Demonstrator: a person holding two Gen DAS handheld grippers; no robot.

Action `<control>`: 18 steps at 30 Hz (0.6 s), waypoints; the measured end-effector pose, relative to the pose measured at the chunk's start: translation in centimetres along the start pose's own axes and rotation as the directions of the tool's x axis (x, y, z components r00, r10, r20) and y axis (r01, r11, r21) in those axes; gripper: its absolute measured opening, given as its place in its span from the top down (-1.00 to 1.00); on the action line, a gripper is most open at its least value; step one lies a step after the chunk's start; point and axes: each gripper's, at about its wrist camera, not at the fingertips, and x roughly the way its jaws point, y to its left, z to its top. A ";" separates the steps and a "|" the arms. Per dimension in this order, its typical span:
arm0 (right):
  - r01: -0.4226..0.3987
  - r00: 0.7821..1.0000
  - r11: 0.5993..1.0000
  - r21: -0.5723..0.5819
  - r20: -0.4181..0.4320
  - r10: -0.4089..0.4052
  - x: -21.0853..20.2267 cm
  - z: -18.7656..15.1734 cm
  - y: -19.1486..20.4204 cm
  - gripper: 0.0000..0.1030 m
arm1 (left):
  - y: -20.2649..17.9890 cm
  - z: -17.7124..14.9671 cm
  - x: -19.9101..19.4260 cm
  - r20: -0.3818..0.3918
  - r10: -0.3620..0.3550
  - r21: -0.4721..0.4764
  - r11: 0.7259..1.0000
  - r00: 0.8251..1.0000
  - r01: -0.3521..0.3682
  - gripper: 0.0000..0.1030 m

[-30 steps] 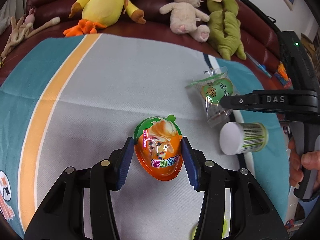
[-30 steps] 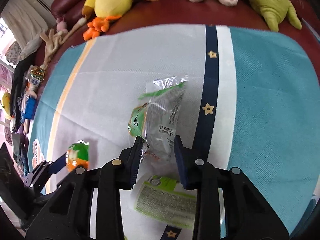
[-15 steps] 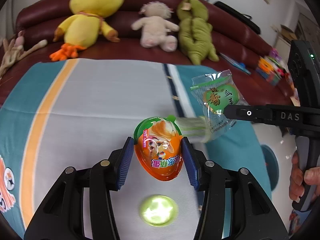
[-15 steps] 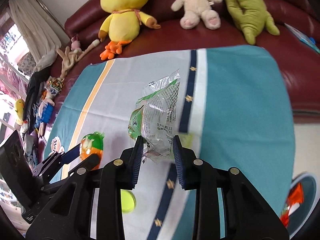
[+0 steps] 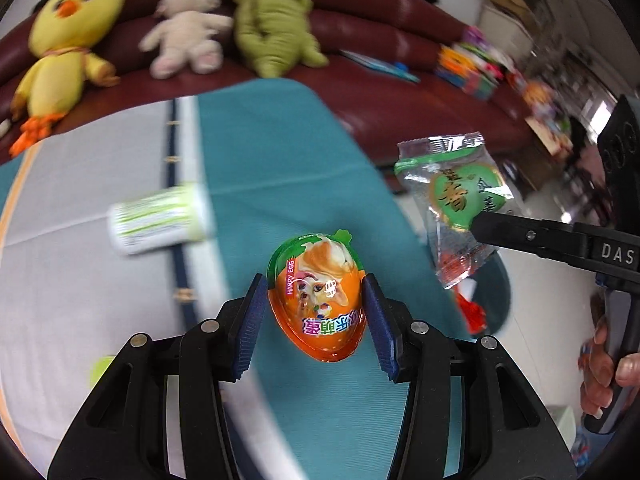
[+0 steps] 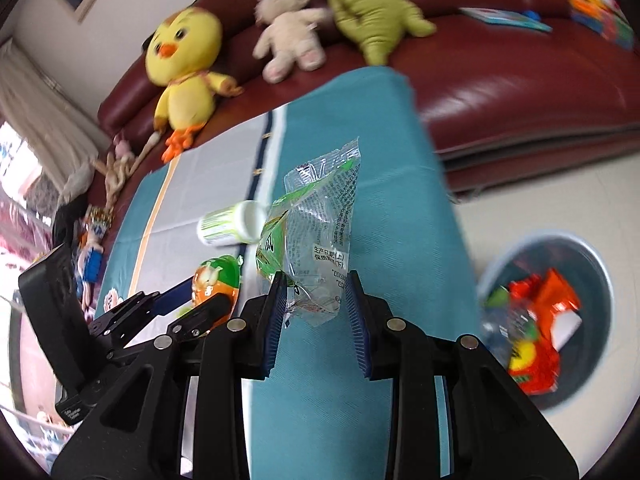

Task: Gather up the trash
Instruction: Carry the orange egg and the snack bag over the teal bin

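Bin [image 6: 560, 248] stands on floor just past the cloth's [image 6: 360, 120] edge.

Orange egg-shaped pack [image 5: 320, 300] with a green top, a cartoon animal and pink lettering, sits between blue ribbed pads [image 5: 250, 326] on a black gripper [image 5: 316, 320]. Clear crinkly wrapper [image 6: 320, 236], green label one side, small black print the other, a touch of red at its bottom corner. Cloth [image 5: 280, 160]: teal, then a white band, a navy stripe with small gold marks, pale grey, a thin orange line. White bottle [image 5: 160, 220] with lime-green label. Sofa [image 6: 500, 80] glossy maroon. 3 soft toys: yellow chick [image 6: 184, 68] with orange beak and feet, cream lamb [image 6: 288, 36], olive-green toy [image 6: 372, 12]. Grey-blue bin [image 6: 592, 264] showing red, orange, yellow wrappers.
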 end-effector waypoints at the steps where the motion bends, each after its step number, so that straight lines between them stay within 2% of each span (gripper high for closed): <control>1: 0.006 1.000 1.000 0.022 0.014 -0.006 -0.9 -0.4 -1.3 0.44 | -1.3 0.1 0.5 -0.010 -0.009 0.023 1.000 1.000 0.009 0.04; 9: 0.104 0.988 0.978 0.179 0.097 -0.123 -7.3 -3.7 -12.1 0.44 | -10.4 0.5 5.1 -0.089 -0.062 0.161 0.984 0.994 0.076 0.04; 15: 0.123 0.981 0.952 0.280 0.112 -0.159 -8.6 -6.0 -17.7 0.44 | -14.9 0.5 8.5 -0.152 -0.073 0.226 0.968 0.986 0.106 0.04; 18: 0.111 0.983 0.940 0.323 0.102 -0.151 -8.3 -6.9 -20.0 0.44 | -16.9 0.1 9.9 -0.184 -0.076 0.264 0.957 0.980 0.124 0.04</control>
